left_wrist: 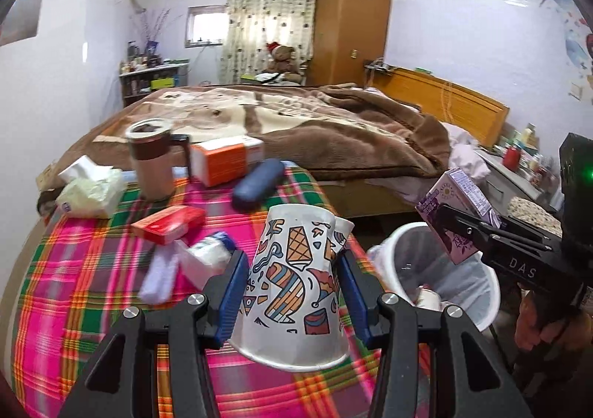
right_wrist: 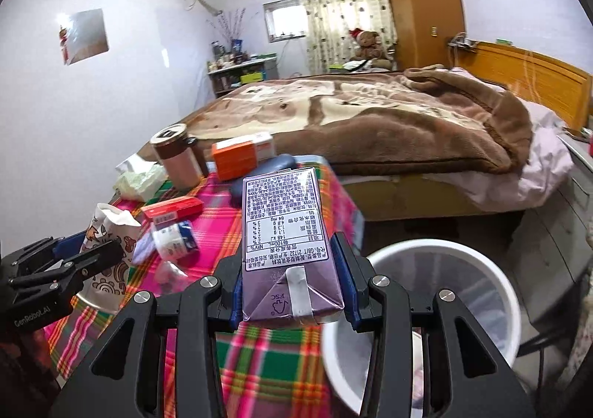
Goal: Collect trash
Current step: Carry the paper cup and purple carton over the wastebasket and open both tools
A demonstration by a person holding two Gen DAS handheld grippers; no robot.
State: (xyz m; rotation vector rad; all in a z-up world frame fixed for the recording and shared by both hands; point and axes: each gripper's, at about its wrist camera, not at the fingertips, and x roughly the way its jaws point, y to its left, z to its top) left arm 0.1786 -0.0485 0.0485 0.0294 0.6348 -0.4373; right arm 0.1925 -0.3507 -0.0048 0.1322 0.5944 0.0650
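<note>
1. The paper cup (left_wrist: 292, 284), printed with bright doodles, sits between the blue pads (left_wrist: 231, 292) of the left gripper (left_wrist: 294, 293), clamped on both sides, its crushed rim pointing away and its base towards the camera. It hangs above the plaid tablecloth (left_wrist: 92, 292), just left of the white bin (left_wrist: 459, 280).
2. The purple drink carton (right_wrist: 287, 247) is clamped in the right gripper (right_wrist: 291, 269), folded end towards the camera, over the tablecloth's edge just beside the bin (right_wrist: 441, 251).
3. From the left wrist view the carton (left_wrist: 457, 203) hangs over the bin's rim, with a person's hand (left_wrist: 545, 325) on that gripper's grip.
4. The bin stands on the floor to the right of the table, lined with a bag; some litter lies inside.
5. Further from the bin, on the cloth: a red box (left_wrist: 168, 223), a blurred white-and-blue packet (left_wrist: 209, 249), a dark blue case (left_wrist: 257, 184), an orange box (left_wrist: 226, 162), a brown mug (left_wrist: 152, 158) and a tissue pack (left_wrist: 92, 188).
6. Behind the table is a bed with a brown blanket (left_wrist: 333, 125).
</note>
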